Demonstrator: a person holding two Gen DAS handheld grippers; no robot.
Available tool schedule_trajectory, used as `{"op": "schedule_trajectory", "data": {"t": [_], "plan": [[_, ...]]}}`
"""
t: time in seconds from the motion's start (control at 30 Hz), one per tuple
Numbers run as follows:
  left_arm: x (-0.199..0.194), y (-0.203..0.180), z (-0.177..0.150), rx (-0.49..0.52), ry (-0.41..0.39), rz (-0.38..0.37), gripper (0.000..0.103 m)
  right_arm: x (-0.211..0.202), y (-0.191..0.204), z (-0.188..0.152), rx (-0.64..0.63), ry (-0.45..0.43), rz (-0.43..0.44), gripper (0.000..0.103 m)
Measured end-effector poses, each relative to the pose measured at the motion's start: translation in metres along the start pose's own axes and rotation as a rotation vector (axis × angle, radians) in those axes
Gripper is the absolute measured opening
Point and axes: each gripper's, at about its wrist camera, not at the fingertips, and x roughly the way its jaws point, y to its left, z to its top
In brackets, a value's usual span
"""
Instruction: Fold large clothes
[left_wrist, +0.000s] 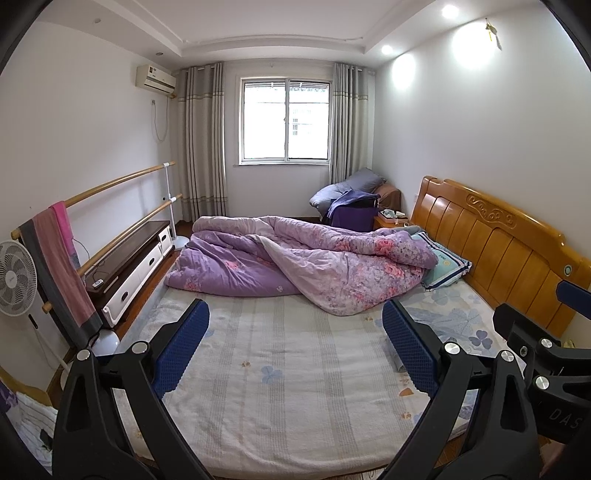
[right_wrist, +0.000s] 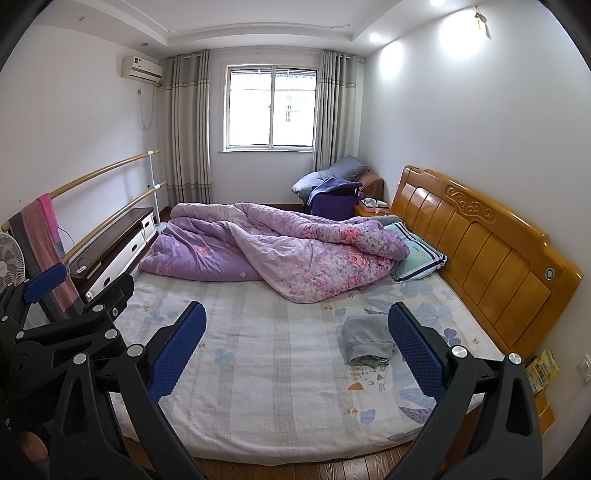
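Both grippers hang over the near edge of the bed (right_wrist: 280, 413) with fingers spread wide and nothing between them: the left gripper (left_wrist: 295, 347) and the right gripper (right_wrist: 297, 350). The risk is pinching the sheet along with the cloth, or catching only the top layer so the bundle spills open. The grey garment (right_wrist: 365, 341) lies near the headboard (right_wrist: 491, 258), seemingly already folded, though the right finger hides part of it.

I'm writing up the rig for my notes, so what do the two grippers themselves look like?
Both match: the left gripper and right gripper have black plastic linkage arms with round silver pivot bolts, each ending in flat, rounded blue pads with a dimpled grip texture. White lettering, partly cut off, marks the right gripper's body.
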Motion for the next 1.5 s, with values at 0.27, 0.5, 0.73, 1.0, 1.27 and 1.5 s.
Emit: {"op": "schedule_trajectory", "data": {"t": [0.27, 0.5, 0.73, 1.0, 1.27, 1.5], "plan": [[0.006, 0.002, 0.000, 0.001, 0.000, 0.002, 0.095, 0.002, 0.000, 0.001, 0.000, 0.007, -0.001, 0.095], [0.011, 0.003, -0.003, -0.006, 0.013, -0.009, 0.095, 0.005, 0.001, 0.003, 0.003, 0.013, -0.001, 0.095], [0.018, 0.010, -0.004, -0.007, 0.026, -0.025, 0.095, 0.006, -0.001, 0.003, 0.004, 0.015, -0.003, 0.095], [0.025, 0.016, -0.005, -0.001, 0.033, -0.035, 0.095, 0.009, -0.005, 0.002, 0.007, 0.026, 0.001, 0.095], [0.032, 0.018, -0.005, 0.005, 0.038, -0.039, 0.095, 0.013, -0.008, 0.003, 0.009, 0.032, 0.004, 0.095], [0.035, 0.018, -0.005, 0.004, 0.048, -0.046, 0.095, 0.017, -0.011, 0.004, 0.012, 0.039, 0.014, 0.095]]}}
